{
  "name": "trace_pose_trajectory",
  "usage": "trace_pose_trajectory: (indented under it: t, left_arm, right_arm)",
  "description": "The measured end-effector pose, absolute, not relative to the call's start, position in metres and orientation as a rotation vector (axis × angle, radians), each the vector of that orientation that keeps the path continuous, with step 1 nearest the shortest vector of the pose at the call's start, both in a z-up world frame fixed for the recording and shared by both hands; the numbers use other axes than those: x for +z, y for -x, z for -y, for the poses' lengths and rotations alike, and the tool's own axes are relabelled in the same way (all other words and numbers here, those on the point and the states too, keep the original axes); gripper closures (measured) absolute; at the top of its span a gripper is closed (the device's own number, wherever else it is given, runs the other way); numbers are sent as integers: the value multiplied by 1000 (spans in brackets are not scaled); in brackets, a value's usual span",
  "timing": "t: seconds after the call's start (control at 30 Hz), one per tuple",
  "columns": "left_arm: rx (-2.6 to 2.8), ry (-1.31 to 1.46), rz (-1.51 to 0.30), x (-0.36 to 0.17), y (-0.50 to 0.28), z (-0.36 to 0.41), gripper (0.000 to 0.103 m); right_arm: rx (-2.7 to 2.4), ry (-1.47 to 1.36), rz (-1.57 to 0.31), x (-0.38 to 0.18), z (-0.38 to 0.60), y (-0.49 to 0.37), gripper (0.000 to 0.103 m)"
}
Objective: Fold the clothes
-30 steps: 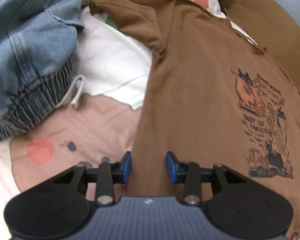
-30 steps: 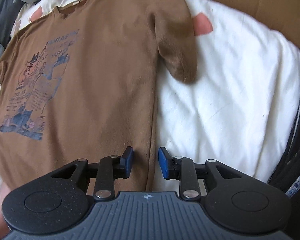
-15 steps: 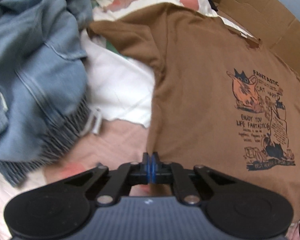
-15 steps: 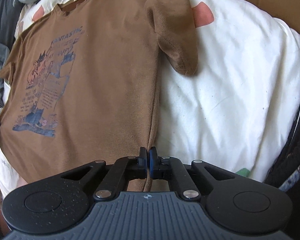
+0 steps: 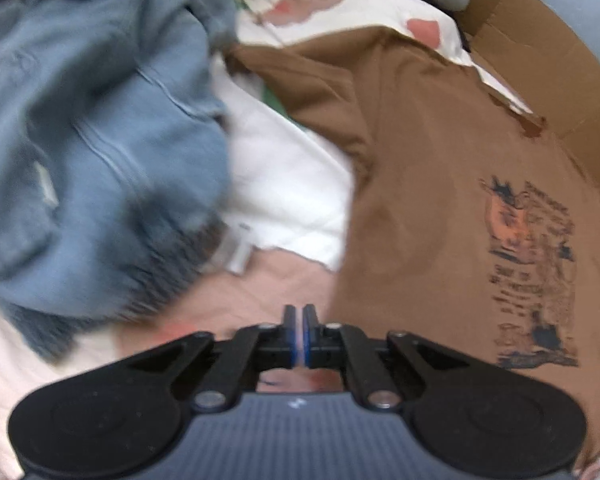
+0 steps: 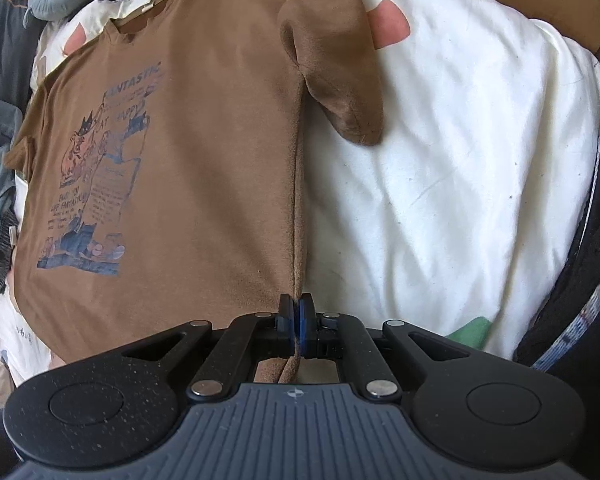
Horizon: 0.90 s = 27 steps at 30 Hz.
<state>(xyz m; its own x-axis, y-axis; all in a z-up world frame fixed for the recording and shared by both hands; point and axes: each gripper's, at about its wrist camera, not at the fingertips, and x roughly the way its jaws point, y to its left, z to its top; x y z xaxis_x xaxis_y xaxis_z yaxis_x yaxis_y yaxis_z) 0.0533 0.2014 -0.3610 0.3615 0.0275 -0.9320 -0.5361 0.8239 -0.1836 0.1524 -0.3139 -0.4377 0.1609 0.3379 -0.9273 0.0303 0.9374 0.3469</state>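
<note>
Looking along the left gripper, the blue pads stand together with only a thin slit between them. No cloth shows in that slit; the brown T-shirt lies just to the right of the fingertips, its side edge running up and away, so the view does not show whether any fabric is caught lower down. The shirt is spread flat, print side up, on a bed cover patterned in white and pink. A heap of blue denim clothing sits to the left, apart from the shirt, blurred in this view. Brown cardboard rises beyond the shirt's neckline.

From the right wrist, the right gripper is clamped on the brown T-shirt: a ridge of the side seam runs straight down into the closed pads and comes out behind them. The body of the shirt lies to the left of the gripper with its printed graphic facing up, and one sleeve rests on the white bed cover to the right.
</note>
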Motion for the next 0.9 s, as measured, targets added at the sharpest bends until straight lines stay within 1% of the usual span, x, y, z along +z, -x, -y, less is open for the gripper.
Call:
trace_pose_trajectory:
  t: [0.03, 0.1, 0.13, 0.17, 0.3, 0.33, 0.37, 0.43, 0.47, 0.9]
  left_arm:
    - [376, 534, -1152, -364, -53, -202, 88]
    - [361, 548, -1155, -372, -55, -198, 73]
    - [354, 550, -1158, -376, -56, -196, 68]
    - [347, 552, -1161, -381, -58, -193, 62]
    - [374, 593, -1170, -398, -55, -191, 59]
    - [378, 613, -1167, -402, -53, -191, 60]
    - [375, 626, -1164, -404, -52, -190, 63]
    - [368, 611, -1162, -398, -52, -189, 92]
    - [365, 599, -1162, -394, -53, -189, 101]
    - [322, 445, -1157, -342, -62, -191, 101]
  right_arm:
    - [226, -313, -1399, -438, 314, -154, 103]
    - [230, -324, -1406, -437, 317, -156, 103]
    - [234, -325, -1408, -437, 317, -157, 103]
    - [235, -327, -1411, -438, 317, -158, 103]
    - [241, -334, -1420, -443, 317, -159, 103]
    - [242, -342, -1420, -444, 317, -158, 103]
    - [245, -348, -1421, -445, 317, -158, 103]
    - [248, -352, -1421, -445, 316, -157, 103]
    - [248, -358, -1421, -446, 317, -157, 103]
    - [297, -448, -1396, -426, 327, -148, 103]
